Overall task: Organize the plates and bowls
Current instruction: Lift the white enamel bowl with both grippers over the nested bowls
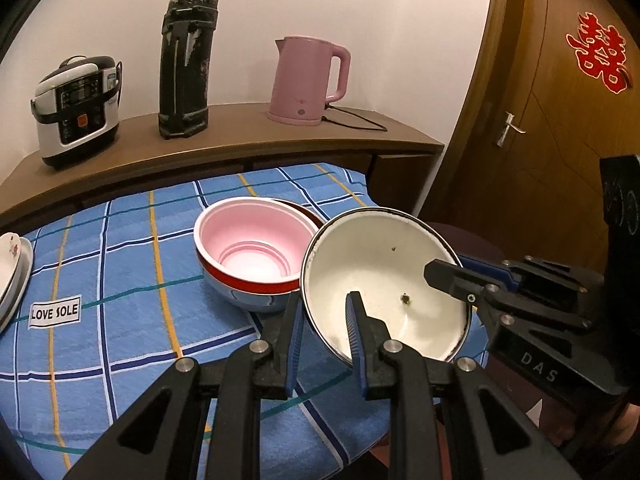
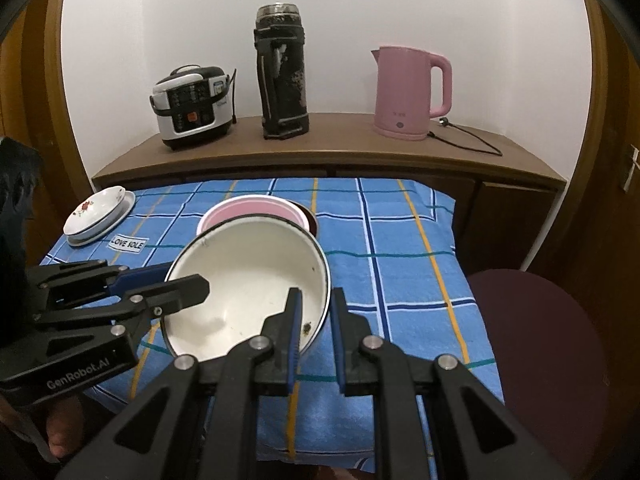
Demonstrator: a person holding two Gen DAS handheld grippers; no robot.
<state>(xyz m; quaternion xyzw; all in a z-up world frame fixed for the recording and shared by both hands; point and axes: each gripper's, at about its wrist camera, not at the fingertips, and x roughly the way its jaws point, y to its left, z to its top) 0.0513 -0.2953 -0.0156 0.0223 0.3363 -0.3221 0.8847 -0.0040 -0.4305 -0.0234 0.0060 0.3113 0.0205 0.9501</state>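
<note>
Table (image 2: 400, 240) was covered w/ a blue plaid cloth (image 1: 120, 264), w/ a white tag (image 1: 55, 312) on it reading "LOVE SOLE". Behind it ran a brown wooden counter (image 2: 340, 148) against a white wall, carrying a black-and-white rice cooker (image 2: 194, 106), a tall worn black flask (image 2: 282, 72) and a pink electric kettle (image 2: 412, 92) w/ its cord lying loose on the counter. A brown door (image 1: 560, 140) at the right of the left wrist view bore a red paper-cut character (image 1: 599, 53) and a metal handle. A dark maroon round seat (image 2: 540, 340) sat just beside the table's right edge. Left gripper (image 1: 326, 320) was clenched on the near-left rim of a white enamel bowl (image 1: 380, 272); right gripper (image 2: 316, 316) was clamped on the opposite rim, so both held the bowl tilted above the cloth, near the table's front edge. Dark specks showed inside it. Just behind was a pink bowl (image 1: 252, 240) nested in a red-banded bowl (image 1: 248, 284). Floral plates (image 2: 98, 216) were stacked at the far-left corner. Gripper bodies read "GenRobot.AI" and "DAS".
</note>
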